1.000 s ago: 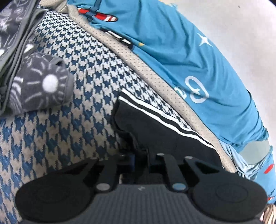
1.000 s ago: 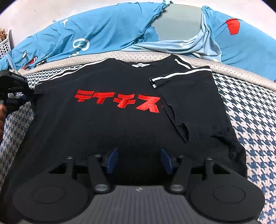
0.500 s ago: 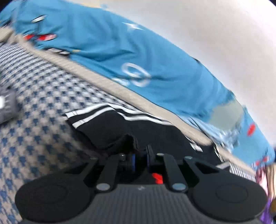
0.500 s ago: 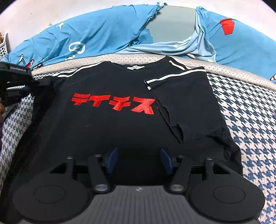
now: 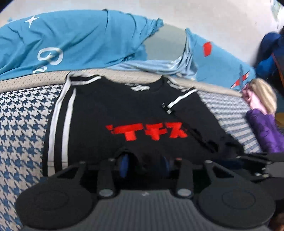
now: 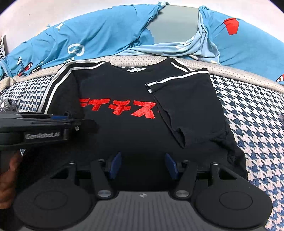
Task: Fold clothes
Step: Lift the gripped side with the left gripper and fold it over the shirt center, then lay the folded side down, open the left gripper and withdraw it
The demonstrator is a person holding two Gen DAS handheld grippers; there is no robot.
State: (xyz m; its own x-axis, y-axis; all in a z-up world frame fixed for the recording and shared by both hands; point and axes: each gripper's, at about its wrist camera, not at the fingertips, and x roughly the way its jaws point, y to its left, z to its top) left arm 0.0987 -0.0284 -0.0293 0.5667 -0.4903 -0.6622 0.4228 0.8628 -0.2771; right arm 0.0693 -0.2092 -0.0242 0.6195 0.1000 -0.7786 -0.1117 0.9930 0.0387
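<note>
- The houndstooth bedspread [image 6: 248, 110] gave you a flat surface, with blue bedding [image 6: 106, 32] bunched behind it.
- The black T-shirt [image 6: 124, 85] lay print-up, both sleeves turned inward over the chest, which narrowed it for a lengthwise fold.
- Your left gripper [image 5: 144, 164] stood spread apart, empty, over the shirt's left side.
- Your right gripper [image 6: 142, 166] hovered parted at the hem, probably waiting to take it.

Black T-shirt [image 6: 134, 135] flat on houndstooth cover [image 6: 248, 113], both sleeves folded in

Home bedroom. Bed with houndstooth blanket [image 6: 248, 113], blue cartoon-print sheet [image 6: 106, 32] bunched against plain wall [image 6: 35, 16], clothes lying about.
</note>
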